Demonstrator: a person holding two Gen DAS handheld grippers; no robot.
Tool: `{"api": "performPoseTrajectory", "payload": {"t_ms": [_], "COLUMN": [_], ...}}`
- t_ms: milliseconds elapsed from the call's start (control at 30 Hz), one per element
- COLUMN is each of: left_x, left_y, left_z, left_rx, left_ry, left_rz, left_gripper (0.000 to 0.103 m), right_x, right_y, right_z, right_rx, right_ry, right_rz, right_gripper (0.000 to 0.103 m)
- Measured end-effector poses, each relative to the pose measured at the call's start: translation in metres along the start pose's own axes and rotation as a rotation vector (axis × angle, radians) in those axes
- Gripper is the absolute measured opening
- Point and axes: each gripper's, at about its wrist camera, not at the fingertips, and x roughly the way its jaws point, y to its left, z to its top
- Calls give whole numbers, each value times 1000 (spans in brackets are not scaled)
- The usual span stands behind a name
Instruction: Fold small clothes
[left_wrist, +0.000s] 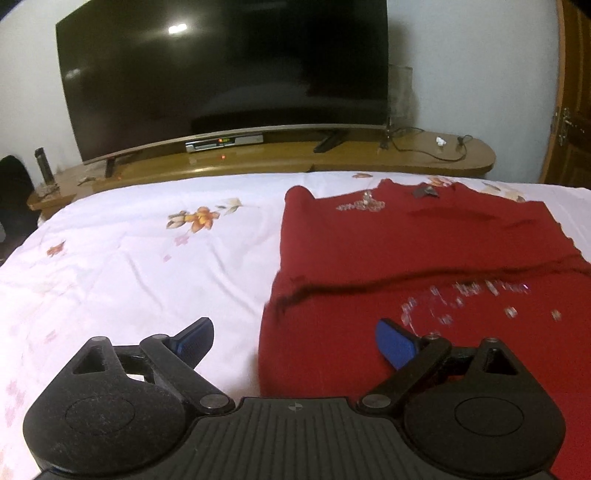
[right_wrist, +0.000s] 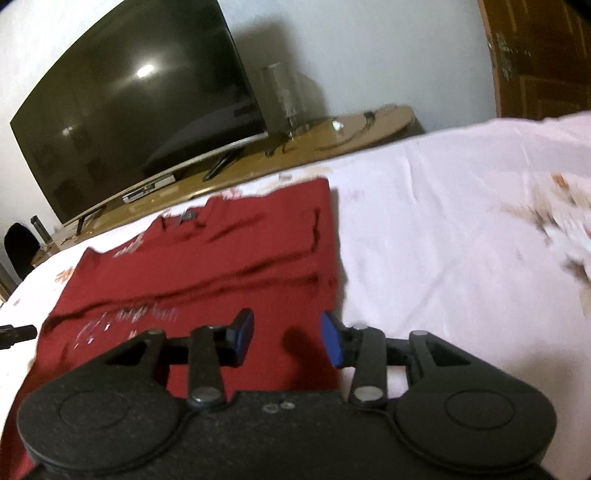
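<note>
1. The dark red knit garment (left_wrist: 424, 251) with silvery sparkly decoration lies partly folded on the bed, a fold edge running across it; in the right wrist view the same garment (right_wrist: 207, 258) fills the left half of the bedsheet.
2. The bed is covered with a white sheet printed with orange and pink flowers (left_wrist: 147, 258), lightly creased; in the right wrist view the sheet (right_wrist: 443, 221) stretches bare to the right of the garment, with a blurred printed patch near the far right edge.
3. Beyond the bed stands a long wooden TV table (left_wrist: 369, 158) against a pale wall, carrying a large black flat-screen television (left_wrist: 221, 74), a silver set-top box (left_wrist: 223, 142) under it, a black cable (left_wrist: 424, 147) and a dark bottle (left_wrist: 43, 164) at the left end.
4. A brown wooden door (left_wrist: 572, 110) shows at the right edge.
5. The left gripper (left_wrist: 295, 343) has its blue-padded fingers spread wide, nothing between them; it hangs over the garment's left border, one pad over the sheet and the other over the red fabric.
6. The right gripper (right_wrist: 288, 338) is parted to a moderate gap over the garment's near right corner; the pads do not pinch the cloth.
</note>
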Motion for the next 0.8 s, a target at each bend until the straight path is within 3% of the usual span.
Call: {"api": "performPoseTrajectory", "payload": {"t_ms": [133,200,467,533,600,733,800], "left_x": [-25,-39,-92,-104,-116,-115,-103], "left_y": [0,5,62,76,84,92,93], "left_z": [-16,-27,-121,-150,-176,-194,-193], "left_rx": [-12,-31,-309,-420,-501,-615,-652], "left_ry": [8,20,182,231,242,251,242], "left_rz": [-2,-41,-370,-471,-549,-659,-698], "left_gripper": [94,94,93,82,81,81,81], "right_x": [-24,-38,-101,-113,-126,-139,-135], "right_y": [-1,-4,-29,-32,-34,-28,-17], "right_z": [-17,-26,-84,-105,-123,-150,-156], "right_rx": [16,33,231,297,359,470,459], "right_ry": [32,43,130,171,191,221,238], "right_rz": [20,26,68,107,166,278,316], "right_gripper": [40,41,42,46,50,52,51]}}
